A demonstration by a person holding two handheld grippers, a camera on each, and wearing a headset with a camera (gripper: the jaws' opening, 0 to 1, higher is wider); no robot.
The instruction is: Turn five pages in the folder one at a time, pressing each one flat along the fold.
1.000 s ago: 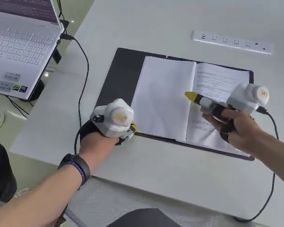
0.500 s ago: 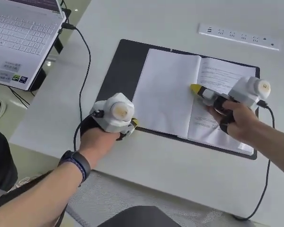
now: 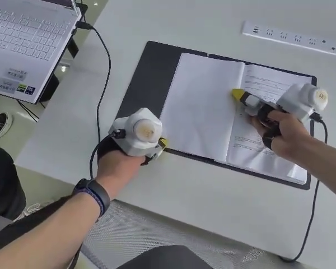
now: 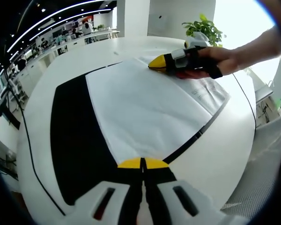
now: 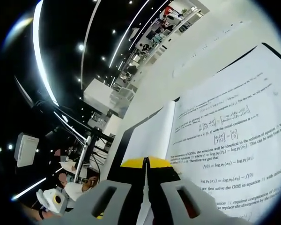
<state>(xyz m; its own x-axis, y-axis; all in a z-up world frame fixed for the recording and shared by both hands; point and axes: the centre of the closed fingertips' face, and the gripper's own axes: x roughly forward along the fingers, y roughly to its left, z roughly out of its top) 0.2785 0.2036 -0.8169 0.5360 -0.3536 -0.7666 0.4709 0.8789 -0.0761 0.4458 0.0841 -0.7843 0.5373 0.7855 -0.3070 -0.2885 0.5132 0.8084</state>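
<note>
With fingers closed and empty on the left gripper [image 3: 162, 144] and right gripper [image 3: 237, 93], the folder's [image 3: 143, 78] thin, floppy page [image 3: 257, 151] should lift best by its free edge.

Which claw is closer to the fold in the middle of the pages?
Right. The right claw sits at the fold; the left claw rests down by the blank page's near corner.

You've got a laptop [image 3: 25, 45] at upper left, its black cable [image 3: 106, 67] running down beside it, and a power strip [image 3: 291, 38] at upper right.
</note>
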